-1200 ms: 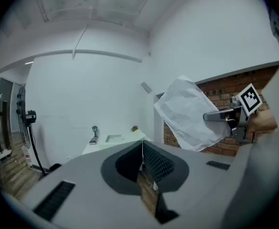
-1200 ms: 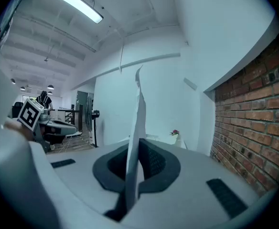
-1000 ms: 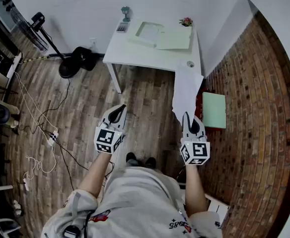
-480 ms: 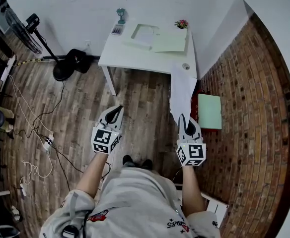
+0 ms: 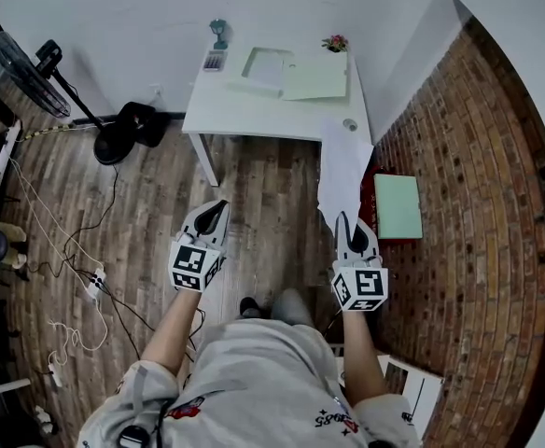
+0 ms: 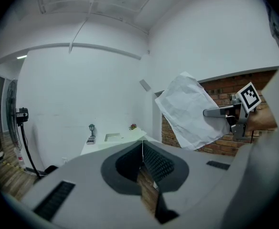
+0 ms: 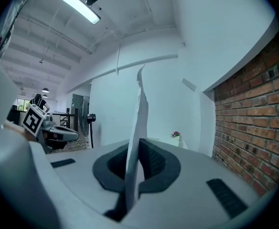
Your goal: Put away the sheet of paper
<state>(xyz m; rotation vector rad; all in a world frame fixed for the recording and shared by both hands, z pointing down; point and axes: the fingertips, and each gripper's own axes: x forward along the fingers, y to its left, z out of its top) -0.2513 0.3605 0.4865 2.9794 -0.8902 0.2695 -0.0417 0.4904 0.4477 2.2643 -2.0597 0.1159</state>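
Sheet of paper [image 5: 344,171] stands out in the air, well right of the left tongs [image 5: 216,209], which are closed and empty; the right tongs [image 5: 348,222] are clamped on its near edge. The left gripper view shows its creased face, the right gripper view only its thin edge, the head view the white bench [image 5: 244,115] beyond

The worktop [image 5: 254,110] stands at twelve o'clock against the back wall [image 5: 142,17]. On it, a calculator [image 5: 215,60] and a lamp [image 5: 218,31] sit far left, a tray [image 5: 268,66] in the middle, a folder [image 5: 317,77] right of the tray and a flower pot [image 5: 334,42] in the far right corner. A fan [image 5: 25,63] stands at ten o'clock. The brick wall [image 5: 478,203] runs along three o'clock, with a board [image 5: 398,205] at its foot at two. The sheet of paper [image 5: 342,171], in the jaws of the right gripper [image 5: 348,220], reaches at one o'clock toward the worktop's near right corner.
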